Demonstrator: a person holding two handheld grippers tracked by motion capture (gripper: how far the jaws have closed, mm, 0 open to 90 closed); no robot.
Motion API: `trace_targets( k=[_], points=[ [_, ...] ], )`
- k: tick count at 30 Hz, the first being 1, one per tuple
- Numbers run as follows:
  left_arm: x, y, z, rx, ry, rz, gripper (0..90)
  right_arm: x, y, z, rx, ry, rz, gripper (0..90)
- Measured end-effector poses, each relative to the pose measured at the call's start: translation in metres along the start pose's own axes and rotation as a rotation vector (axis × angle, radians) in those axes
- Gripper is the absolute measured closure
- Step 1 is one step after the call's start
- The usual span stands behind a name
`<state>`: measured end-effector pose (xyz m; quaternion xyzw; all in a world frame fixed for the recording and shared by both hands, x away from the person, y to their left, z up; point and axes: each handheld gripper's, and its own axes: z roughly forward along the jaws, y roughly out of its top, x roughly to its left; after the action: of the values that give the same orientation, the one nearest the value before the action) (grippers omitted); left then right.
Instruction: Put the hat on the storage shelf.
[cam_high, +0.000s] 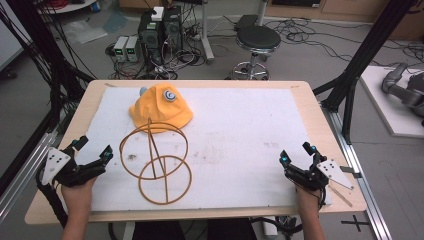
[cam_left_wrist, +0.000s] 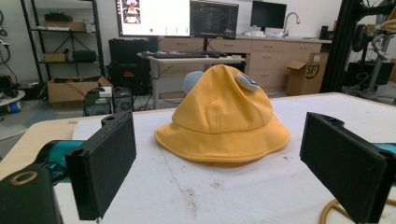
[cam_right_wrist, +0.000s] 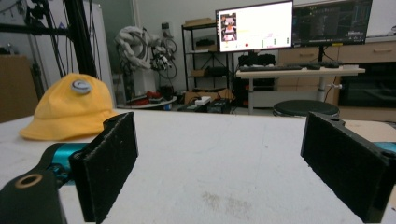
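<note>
Two claws wide, L claw (cam_high: 94, 150) & R claw (cam_high: 295, 152); hat (cam_high: 161, 107) upright, crown up.

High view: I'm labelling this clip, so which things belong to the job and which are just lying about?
Part of the job:
- yellow hat, sitting brim-down on the white mat
- wire stand, lying on its side in front of the hat
- left gripper and right gripper, both open and empty

Just lying about:
- stool on the floor beyond the table
- computer boxes and cables
</note>
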<state>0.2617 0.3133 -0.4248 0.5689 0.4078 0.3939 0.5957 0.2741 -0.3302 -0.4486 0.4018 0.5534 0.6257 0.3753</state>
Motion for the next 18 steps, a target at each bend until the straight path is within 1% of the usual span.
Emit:
trace_targets(
  k=[3,9,11,13,16,18],
  points=[
    [0.0005,-0.0005,0.0,0.001,-0.001,-0.006,11.1,0.0002,0.0028,-0.0004,-0.014,-0.002,0.003,10.8],
    [-0.0003,0.0002,0.0005,-0.001,-0.003,-0.003,11.1,-0.0007,0.0042,-0.0016,-0.012,-0.008,0.008,10.8],
    [-0.0004,0.0002,0.0007,0.0,-0.003,-0.001,11.1,-0.0018,0.0051,-0.0018,-0.013,-0.011,0.003,10.8],
    [-0.0013,0.0007,0.0019,-0.001,-0.004,0.0,11.1,-0.0021,0.0065,-0.0024,-0.015,-0.016,0.01,10.8],
    [-0.0031,0.0018,0.0043,-0.002,-0.012,0.001,11.1,-0.0026,0.0073,-0.0025,-0.018,-0.021,0.005,10.8],
    [-0.0045,0.0036,0.0066,-0.009,-0.018,-0.008,11.1,-0.0023,0.0078,-0.0027,-0.015,-0.021,0.005,10.8]
  ],
)
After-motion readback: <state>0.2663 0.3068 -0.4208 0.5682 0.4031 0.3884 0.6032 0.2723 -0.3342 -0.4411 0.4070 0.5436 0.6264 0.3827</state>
